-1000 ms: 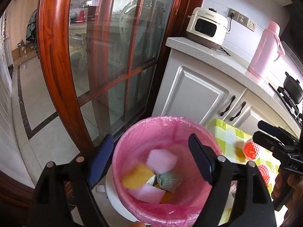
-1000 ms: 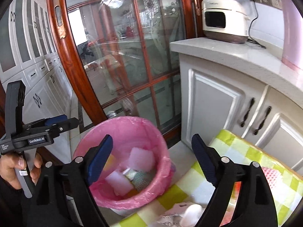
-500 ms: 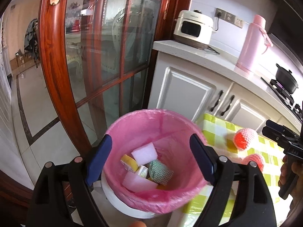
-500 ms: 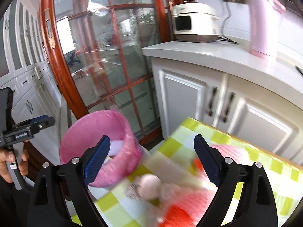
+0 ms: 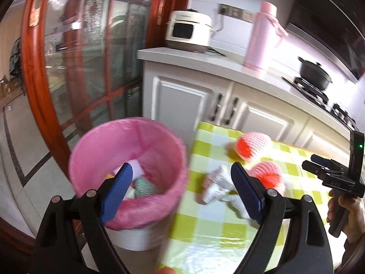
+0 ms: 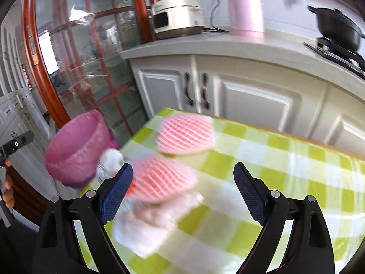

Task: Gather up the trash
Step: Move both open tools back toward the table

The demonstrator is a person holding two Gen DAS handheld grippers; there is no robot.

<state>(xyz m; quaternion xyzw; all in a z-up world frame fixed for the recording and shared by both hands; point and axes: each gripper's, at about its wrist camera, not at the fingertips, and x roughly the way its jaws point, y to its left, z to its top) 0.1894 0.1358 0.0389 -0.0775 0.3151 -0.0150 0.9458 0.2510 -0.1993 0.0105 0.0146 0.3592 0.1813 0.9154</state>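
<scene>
A white bin with a pink liner (image 5: pixel 127 159) stands left of the table and holds several scraps. My left gripper (image 5: pixel 182 194) hovers between the bin's rim and the green-checked table (image 5: pixel 205 228), its jaws opening and bare. Crumpled white paper (image 5: pixel 216 187) lies near the table's left edge beside two red fruits in foam nets (image 5: pixel 251 146). My right gripper (image 6: pixel 182 191) is open over the table, nothing between its fingers. Under it lie a netted fruit (image 6: pixel 159 180) and a white tissue wad (image 6: pixel 150 226). The bin (image 6: pixel 77 150) is blurred at the left.
Behind the table run white cabinets (image 5: pixel 182 105) under a counter with a rice cooker (image 5: pixel 187 32), a pink flask (image 5: pixel 262 36) and a black pot (image 5: pixel 314 75) on the stove. A red wooden glass door (image 5: pixel 86 68) stands behind the bin. A hand (image 5: pixel 349 210) holds the right gripper.
Both views have swung right, from over the bin towards the table. The scraps that were falling now lie in the bin. The left jaws stand slightly wider.
</scene>
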